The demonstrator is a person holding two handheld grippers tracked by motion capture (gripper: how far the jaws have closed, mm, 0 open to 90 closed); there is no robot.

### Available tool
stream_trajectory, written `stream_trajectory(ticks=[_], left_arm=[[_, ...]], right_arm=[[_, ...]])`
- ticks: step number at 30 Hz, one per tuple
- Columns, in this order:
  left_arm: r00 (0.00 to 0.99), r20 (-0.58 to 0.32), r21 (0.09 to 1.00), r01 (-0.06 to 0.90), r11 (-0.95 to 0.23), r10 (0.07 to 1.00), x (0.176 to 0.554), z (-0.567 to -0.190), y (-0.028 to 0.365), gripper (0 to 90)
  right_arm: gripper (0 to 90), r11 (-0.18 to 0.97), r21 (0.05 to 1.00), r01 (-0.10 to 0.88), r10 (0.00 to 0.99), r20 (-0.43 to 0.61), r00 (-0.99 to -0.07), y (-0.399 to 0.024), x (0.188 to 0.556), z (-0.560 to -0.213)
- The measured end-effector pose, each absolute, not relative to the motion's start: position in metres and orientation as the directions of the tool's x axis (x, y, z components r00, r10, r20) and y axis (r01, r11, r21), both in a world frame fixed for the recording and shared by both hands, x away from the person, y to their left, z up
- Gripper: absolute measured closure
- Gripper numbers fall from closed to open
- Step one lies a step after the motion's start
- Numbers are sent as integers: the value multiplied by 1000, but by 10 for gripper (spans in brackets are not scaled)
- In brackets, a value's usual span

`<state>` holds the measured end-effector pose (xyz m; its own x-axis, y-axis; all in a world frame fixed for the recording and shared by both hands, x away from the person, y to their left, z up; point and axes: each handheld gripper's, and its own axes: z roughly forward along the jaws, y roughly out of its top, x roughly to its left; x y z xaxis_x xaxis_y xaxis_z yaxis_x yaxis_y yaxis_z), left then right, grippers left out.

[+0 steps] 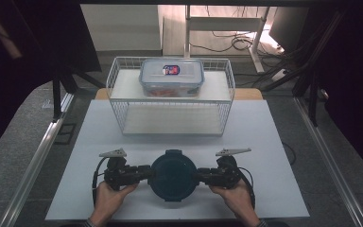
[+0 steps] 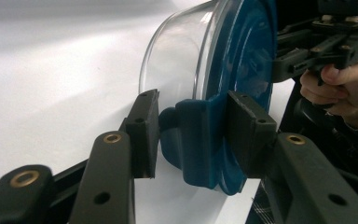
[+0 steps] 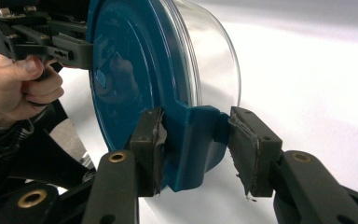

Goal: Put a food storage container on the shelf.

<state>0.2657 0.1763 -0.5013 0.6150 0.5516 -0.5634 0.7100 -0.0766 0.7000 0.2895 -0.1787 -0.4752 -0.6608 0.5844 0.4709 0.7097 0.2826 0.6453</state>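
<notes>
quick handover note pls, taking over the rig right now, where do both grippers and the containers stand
Left gripper: jaws astride the left latch tab of the round container, with a small gap at one pad; not clearly clamped.
Right gripper: jaws astride the opposite latch tab, a gap at its right pad.
Round container: clear glass bowl with a dark blue lid, sitting near the front of the white table, lid on.
Wire rack stands behind it, with a rectangular lidded box on its top shelf.
Done: both grippers placed on the tabs. Left: probably lift or unlatch; nothing raised yet.
</notes>
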Motion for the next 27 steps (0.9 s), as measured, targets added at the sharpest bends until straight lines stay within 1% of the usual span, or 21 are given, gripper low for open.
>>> stream_trajectory(ticks=[9,16,27], left_arm=[[634,-535,729,681,-74,558,277,-482,175,563],[640,-538,742,668,-51,548,287,-471,174,563],[659,-506,775,630,-41,556,304,-440,174,563]], right_arm=[[555,262,684,681,577,454,-679,-180,301,-459],[557,264,728,633,587,399,-704,-180,313,-435],[561,234,764,602,579,388,-717,-181,331,-405]])
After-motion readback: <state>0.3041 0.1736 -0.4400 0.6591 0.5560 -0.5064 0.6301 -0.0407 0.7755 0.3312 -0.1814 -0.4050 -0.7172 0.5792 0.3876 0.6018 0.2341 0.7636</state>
